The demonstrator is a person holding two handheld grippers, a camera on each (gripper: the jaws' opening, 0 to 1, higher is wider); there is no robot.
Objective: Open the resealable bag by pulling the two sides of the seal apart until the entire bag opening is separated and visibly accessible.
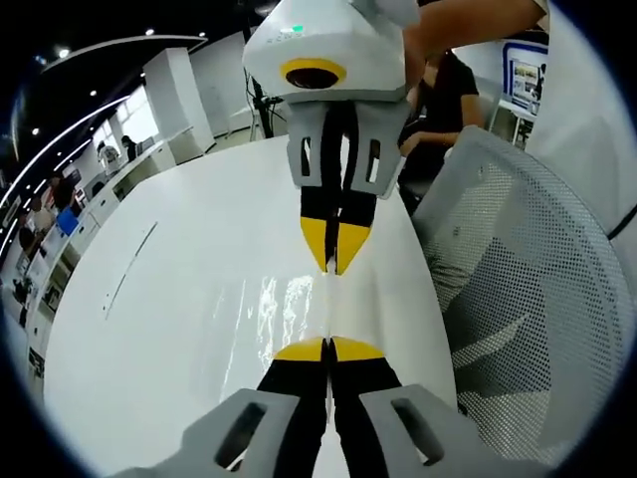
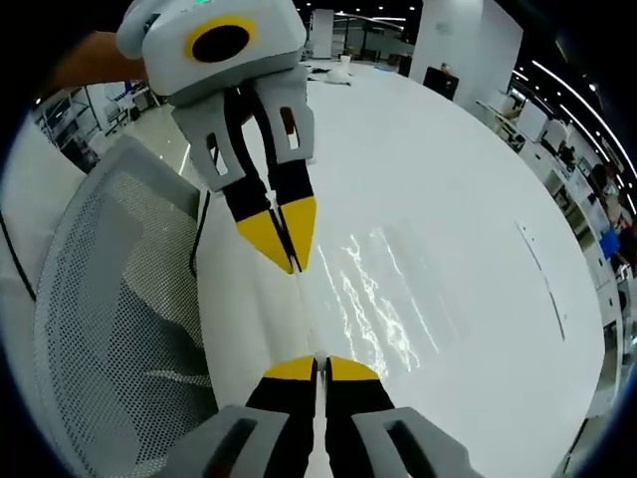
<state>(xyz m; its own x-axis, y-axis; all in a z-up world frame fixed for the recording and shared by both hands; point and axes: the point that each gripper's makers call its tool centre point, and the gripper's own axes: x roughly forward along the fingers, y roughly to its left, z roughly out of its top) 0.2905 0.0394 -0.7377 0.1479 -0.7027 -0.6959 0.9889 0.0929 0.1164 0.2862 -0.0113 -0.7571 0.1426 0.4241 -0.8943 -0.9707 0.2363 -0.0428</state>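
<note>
- My left gripper point(image 1: 328, 351) has its yellow-tipped jaws pressed together on one edge of the bag point(image 1: 284, 319), at the bottom of the left gripper view.
- My right gripper point(image 2: 320, 364) is likewise pinched tight on the bag point(image 2: 383, 299); in the left gripper view it comes down from the top point(image 1: 335, 261), tips pointing straight at mine.
- Between the two pairs of tips runs a thin taut edge of clear film, which I judge to be the seal strip, though it is too fine to be sure.
- The bag itself is clear plastic, lying out over the white table point(image 1: 179, 299), and shows mostly as shiny wrinkles.
- I expect it to be very light, limp and slippery, with no stiffness except along the zip; a hard tug could slide it out of the jaws or stretch the film.
- The best hold, I judge, is right on each lip just beside the seal, one side per gripper, pulling apart steadily.
- A mesh chair point(image 1: 528, 279) stands beside the table, and a person sits beyond it.
</note>
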